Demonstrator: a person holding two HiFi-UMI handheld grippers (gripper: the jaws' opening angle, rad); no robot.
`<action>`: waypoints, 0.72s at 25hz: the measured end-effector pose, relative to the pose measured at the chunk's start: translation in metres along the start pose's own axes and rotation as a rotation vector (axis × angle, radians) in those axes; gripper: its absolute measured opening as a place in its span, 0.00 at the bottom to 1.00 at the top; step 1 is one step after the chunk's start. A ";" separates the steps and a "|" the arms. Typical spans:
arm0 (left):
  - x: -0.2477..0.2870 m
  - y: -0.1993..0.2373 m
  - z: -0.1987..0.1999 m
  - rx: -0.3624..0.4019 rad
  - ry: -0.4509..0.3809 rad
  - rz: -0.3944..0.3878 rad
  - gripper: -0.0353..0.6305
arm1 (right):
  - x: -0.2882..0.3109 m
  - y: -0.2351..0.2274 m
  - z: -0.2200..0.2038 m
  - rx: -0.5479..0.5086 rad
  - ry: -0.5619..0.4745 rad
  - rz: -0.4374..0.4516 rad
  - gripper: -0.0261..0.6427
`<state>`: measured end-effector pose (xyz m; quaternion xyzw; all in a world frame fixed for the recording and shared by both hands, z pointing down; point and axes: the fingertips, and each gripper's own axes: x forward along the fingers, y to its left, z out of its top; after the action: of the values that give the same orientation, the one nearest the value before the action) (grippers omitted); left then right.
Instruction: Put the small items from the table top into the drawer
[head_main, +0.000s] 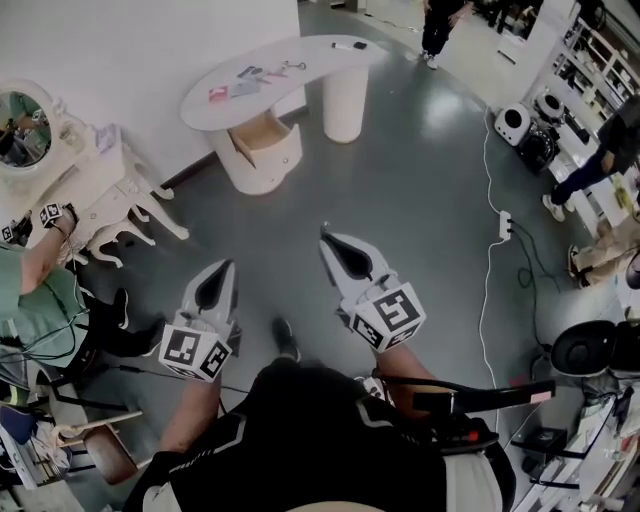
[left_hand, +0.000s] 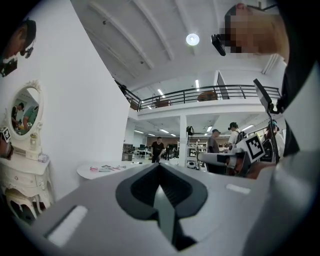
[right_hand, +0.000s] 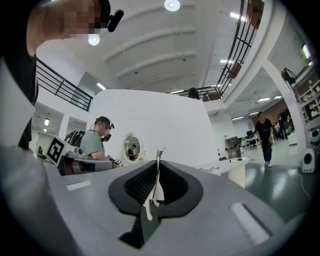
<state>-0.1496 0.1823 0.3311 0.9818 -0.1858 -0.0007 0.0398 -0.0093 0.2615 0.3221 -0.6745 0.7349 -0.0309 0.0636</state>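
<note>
Facing both claws, small items lie far ahead.

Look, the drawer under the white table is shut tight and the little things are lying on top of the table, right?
Not quite. The drawer is pulled open, not shut: the head view shows its wooden inside sticking out under the white table. The rest is right, the little things are lying on top of the table.
</note>
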 end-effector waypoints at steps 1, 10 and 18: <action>0.003 0.007 0.001 -0.003 -0.008 0.001 0.05 | 0.006 -0.002 0.001 -0.007 -0.002 -0.011 0.07; 0.041 0.089 0.010 -0.005 -0.051 -0.009 0.05 | 0.093 -0.016 0.003 -0.022 0.012 -0.055 0.07; 0.077 0.163 0.012 -0.028 -0.071 -0.024 0.05 | 0.175 -0.033 0.000 -0.041 0.027 -0.079 0.07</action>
<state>-0.1373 0.0017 0.3328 0.9826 -0.1755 -0.0384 0.0468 0.0093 0.0843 0.3169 -0.7036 0.7090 -0.0271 0.0386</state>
